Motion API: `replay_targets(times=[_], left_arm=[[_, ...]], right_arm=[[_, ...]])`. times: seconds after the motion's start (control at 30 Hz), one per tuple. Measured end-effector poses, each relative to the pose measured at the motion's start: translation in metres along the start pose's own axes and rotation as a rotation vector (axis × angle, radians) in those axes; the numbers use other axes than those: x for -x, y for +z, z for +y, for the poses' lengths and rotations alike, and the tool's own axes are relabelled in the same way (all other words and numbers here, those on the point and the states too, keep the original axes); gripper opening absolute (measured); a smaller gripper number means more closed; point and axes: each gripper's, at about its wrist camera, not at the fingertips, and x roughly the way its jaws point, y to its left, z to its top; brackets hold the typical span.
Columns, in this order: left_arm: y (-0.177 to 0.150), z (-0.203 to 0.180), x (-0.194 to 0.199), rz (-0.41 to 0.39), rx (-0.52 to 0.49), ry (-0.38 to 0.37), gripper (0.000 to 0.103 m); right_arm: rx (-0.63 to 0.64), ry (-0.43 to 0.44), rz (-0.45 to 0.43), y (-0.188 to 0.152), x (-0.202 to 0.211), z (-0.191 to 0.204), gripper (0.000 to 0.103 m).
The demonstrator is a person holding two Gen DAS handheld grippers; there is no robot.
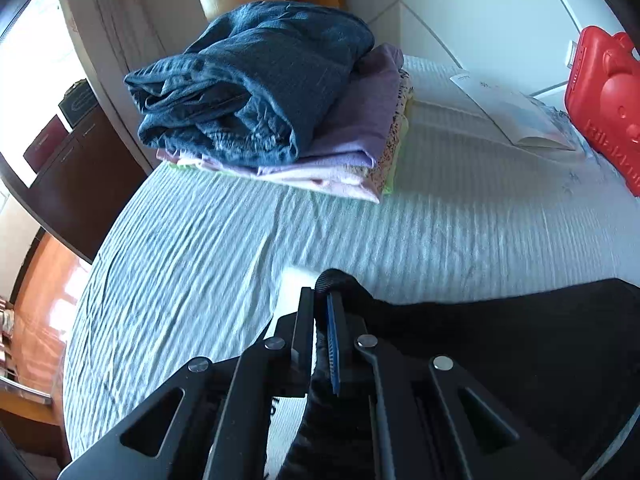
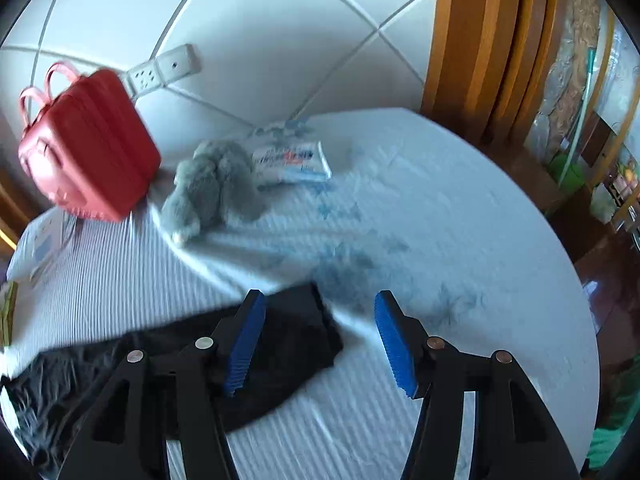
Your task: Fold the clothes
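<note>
left hand-held gripper (image 1: 322,308) clamps black garment (image 1: 500,344) edge | right hand-held gripper (image 2: 318,308) open above it

Red case (image 2: 86,148) blurred, garment (image 1: 500,344) cropped.

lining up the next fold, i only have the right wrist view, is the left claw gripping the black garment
Observer: Yes, the left claw is shut on an edge of the black garment.
Operator: anything folded already
Observer: A stack of folded clothes sits at the far side of the table, dark jeans on top.
Operator: whats under the jeans
Observer: A lilac garment, then paler patterned pieces.
</note>
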Motion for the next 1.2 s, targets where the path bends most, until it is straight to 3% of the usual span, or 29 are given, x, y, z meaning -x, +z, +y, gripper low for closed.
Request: replay_targets(times=[0.27, 0.47, 0.77, 1.0, 1.03, 1.07, 1.1, 1.13, 1.2], left_arm=[[-0.061, 0.013, 0.045, 0.051, -0.085, -0.072, 0.006], [-0.105, 0.025, 0.054, 0.111, -0.137, -0.120, 0.006], [-0.132, 0.037, 0.046, 0.157, -0.117, -0.139, 0.006], [-0.132, 0.035, 0.044, 0.152, -0.113, -0.109, 0.007], [-0.132, 0.035, 0.045, 0.149, -0.117, -0.105, 0.007], [-0.132, 0.034, 0.045, 0.149, -0.120, -0.103, 0.007], [-0.132, 0.034, 0.045, 0.149, -0.120, -0.101, 0.007], [-0.132, 0.034, 0.045, 0.149, -0.118, -0.102, 0.007], [-0.131, 0.035, 0.045, 0.149, -0.114, -0.102, 0.007]], right_arm=[[-0.014, 0.047, 0.142, -0.132, 0.039, -0.021, 0.057], [-0.030, 0.094, 0.202, -0.202, 0.057, -0.024, 0.057], [-0.023, 0.141, 0.192, -0.223, 0.063, -0.014, 0.057], [0.090, 0.143, 0.185, -0.223, 0.045, 0.014, 0.057], [0.111, 0.136, 0.184, -0.223, 0.040, 0.018, 0.053], [0.125, 0.117, 0.204, -0.223, 0.033, 0.021, 0.031], [0.117, 0.118, 0.214, -0.221, 0.032, 0.021, 0.022], [0.098, 0.137, 0.210, -0.218, 0.036, 0.020, 0.003], [0.056, 0.186, 0.188, -0.209, 0.048, 0.016, 0.001]])
